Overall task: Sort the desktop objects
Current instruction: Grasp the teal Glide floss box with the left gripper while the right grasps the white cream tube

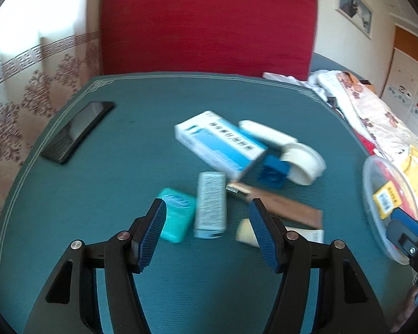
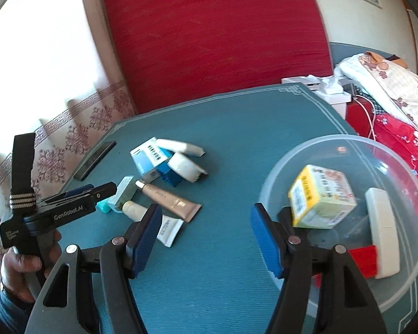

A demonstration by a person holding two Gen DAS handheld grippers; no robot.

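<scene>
My left tool [image 1: 206,214] hangs over the teal mat on the bench [image 1: 103,144], fingers spread and holding nothing, and dead ahead between the two blue pads lies the small pale grey-blue carton with fine print [image 1: 211,204]. That's my pick, I reckon. Its long axis runs straight away from me, nearly in line with the way the tool points, so the two pads already sit on either long side of it. Touching its left flank is the turquoise rounded box [image 1: 177,213]; to its right lie the bronze cosmetic tube [image 1: 281,206] and a cream-capped tube [image 1: 246,233], partly hidden behind my right-hand pad. The picture is smeared, so I can't say whether the carton touches the bronze tube.

My right tool [image 2: 206,232] is spread too, its jaws opening, nothing between them. It points at bare mat, with the clear round plastic bowl [image 2: 348,150] just to its right, already carrying a yellow-and-white printed box [image 2: 320,197] and a white-and-red block [image 2: 381,231].

In the right wrist view my left tool sits right at the pile, so the left hand is plainly the nearer one to the carton; the bowl lies off on the right side.
</scene>
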